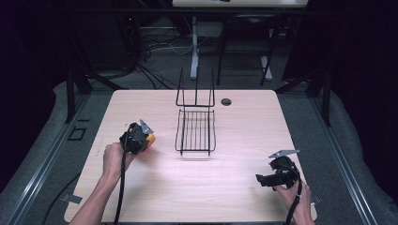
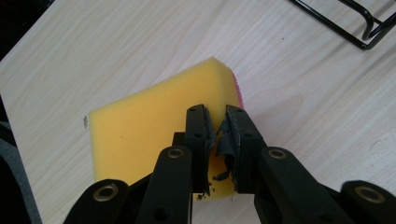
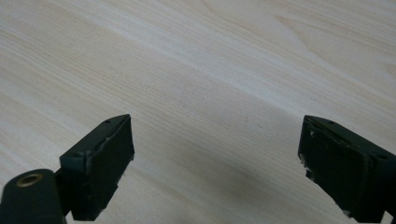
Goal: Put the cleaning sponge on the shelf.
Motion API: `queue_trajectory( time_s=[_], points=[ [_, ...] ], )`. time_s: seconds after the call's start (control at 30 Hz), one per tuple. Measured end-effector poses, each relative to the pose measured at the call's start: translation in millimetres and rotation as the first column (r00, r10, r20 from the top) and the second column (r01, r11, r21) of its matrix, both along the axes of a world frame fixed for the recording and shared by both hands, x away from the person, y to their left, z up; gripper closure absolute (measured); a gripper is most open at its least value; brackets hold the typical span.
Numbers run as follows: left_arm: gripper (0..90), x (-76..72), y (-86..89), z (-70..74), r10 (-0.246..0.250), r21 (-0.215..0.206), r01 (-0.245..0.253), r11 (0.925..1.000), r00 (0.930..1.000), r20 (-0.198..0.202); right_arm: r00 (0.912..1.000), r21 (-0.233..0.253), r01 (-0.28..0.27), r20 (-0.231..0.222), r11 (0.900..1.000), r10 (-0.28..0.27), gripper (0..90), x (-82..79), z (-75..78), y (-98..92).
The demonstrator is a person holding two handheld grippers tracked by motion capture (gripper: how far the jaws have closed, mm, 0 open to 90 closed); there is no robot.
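A yellow sponge (image 2: 149, 121) with a pink underside lies flat on the wooden table (image 1: 244, 126), left of centre (image 1: 151, 138). My left gripper (image 2: 215, 112) hangs right over the sponge's near right part. Its jaws are shut to a thin slit, with only a torn black pad between them and no sponge. In the high view, the left gripper (image 1: 138, 136) sits at the sponge's left side. My right gripper (image 3: 215, 140) stands wide open above bare wood at the front right of the table (image 1: 259, 179), holding nothing.
A black wire rack (image 1: 196, 131) stands at the middle of the table, its tall back toward the far edge; one corner (image 2: 359, 28) appears in the left gripper view. A dark round hole (image 1: 226, 101) lies beyond it. The person's forearms enter from the near edge.
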State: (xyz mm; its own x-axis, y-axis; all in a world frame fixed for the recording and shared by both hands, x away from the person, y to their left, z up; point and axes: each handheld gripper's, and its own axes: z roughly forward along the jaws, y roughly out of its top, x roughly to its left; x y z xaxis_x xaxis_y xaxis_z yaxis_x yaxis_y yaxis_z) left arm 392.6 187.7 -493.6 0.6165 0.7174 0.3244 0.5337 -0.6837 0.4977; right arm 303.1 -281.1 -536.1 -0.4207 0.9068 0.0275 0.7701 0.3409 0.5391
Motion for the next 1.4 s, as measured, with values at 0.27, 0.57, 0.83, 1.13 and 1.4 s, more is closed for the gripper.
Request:
queue_trajectory(
  time_s=[0.27,0.57,0.83,1.13,1.4],
  points=[
    [79.9,-2.8,1.6,12.2,-0.004,-0.001,0.004,1.0,0.9998,0.021,1.0,0.002,-0.002,-0.002,1.0,0.002,10.2,0.1,0.0,-0.2],
    [79.6,-5.9,-0.7,25.5,-0.014,-0.003,0.014,0.9999,0.9987,0.05,1.0,0.001,0.002,0.0,1.0,-0.002,10.3,0.1,-0.2,-0.2],
    [79.5,-8.5,-5.4,35.1,-0.031,-0.003,0.032,0.9995,0.9968,0.073,1.0,0.0,0.001,-0.001,1.0,-0.001,10.3,0.1,-0.2,-0.3],
    [79.3,-11.9,-12.6,41.8,-0.051,-0.004,0.052,0.9987,0.9943,0.094,1.0,0.002,-0.002,-0.001,1.0,0.002,10.3,0.0,0.1,-0.5],
    [79.2,-13.7,-20.0,45.8,-0.068,-0.006,0.069,0.9976,0.9919,0.107,1.0,0.003,-0.001,-0.001,1.0,0.001,10.3,0.0,0.0,-0.5]
  ],
)
